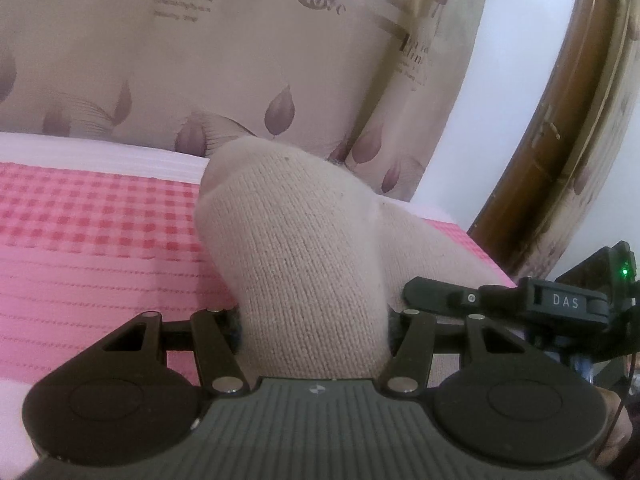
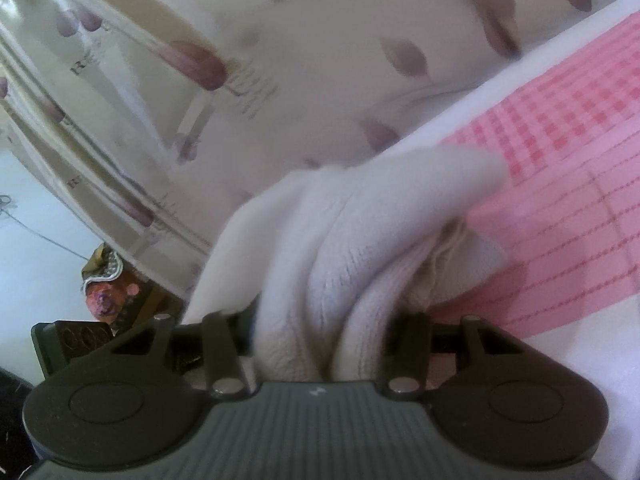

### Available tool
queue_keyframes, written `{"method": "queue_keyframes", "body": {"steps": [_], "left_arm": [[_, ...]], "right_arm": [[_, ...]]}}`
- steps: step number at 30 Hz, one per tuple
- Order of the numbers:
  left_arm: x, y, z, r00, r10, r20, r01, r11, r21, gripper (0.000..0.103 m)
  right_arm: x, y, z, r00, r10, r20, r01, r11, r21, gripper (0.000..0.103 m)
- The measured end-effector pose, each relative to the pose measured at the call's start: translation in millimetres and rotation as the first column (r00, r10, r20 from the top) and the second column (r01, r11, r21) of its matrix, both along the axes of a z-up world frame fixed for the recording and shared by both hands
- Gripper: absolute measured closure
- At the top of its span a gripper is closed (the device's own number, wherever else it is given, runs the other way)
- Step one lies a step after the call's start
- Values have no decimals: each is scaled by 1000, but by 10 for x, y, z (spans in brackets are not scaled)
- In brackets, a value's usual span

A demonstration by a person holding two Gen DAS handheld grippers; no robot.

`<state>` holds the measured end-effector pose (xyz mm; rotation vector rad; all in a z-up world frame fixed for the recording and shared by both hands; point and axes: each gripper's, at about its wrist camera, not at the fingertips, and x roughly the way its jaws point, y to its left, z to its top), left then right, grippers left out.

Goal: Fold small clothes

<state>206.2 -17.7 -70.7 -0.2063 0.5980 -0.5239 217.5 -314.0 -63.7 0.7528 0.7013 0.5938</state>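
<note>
A beige knit sock (image 1: 304,240) fills the gap between the jaws of my left gripper (image 1: 314,320), which is shut on it. The sock bulges upward above a pink checked bedspread (image 1: 100,220). To the right, my right gripper (image 1: 520,300) grips the same sock, its black finger lying against the fabric. In the right wrist view the sock (image 2: 360,232) is bunched in folds and my right gripper (image 2: 320,320) is shut on it. Both sets of fingertips are hidden by the fabric. Part of the left gripper (image 2: 72,336) shows at the lower left there.
A beige curtain (image 1: 240,60) printed with purple leaves hangs behind the bed. A white wall and a brown wooden frame (image 1: 560,140) stand at the right. The bedspread (image 2: 560,200) has a white border (image 2: 520,360). A small floral object (image 2: 108,296) sits low on the left.
</note>
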Motion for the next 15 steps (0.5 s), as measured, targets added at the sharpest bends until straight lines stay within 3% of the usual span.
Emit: {"method": "queue_keyframes", "body": {"steps": [15], "left_arm": [[-639, 444, 132, 998, 58, 27, -57, 998, -10, 47]], "right_arm": [[-422, 437, 148, 998, 48, 29, -49, 998, 28, 53]]}}
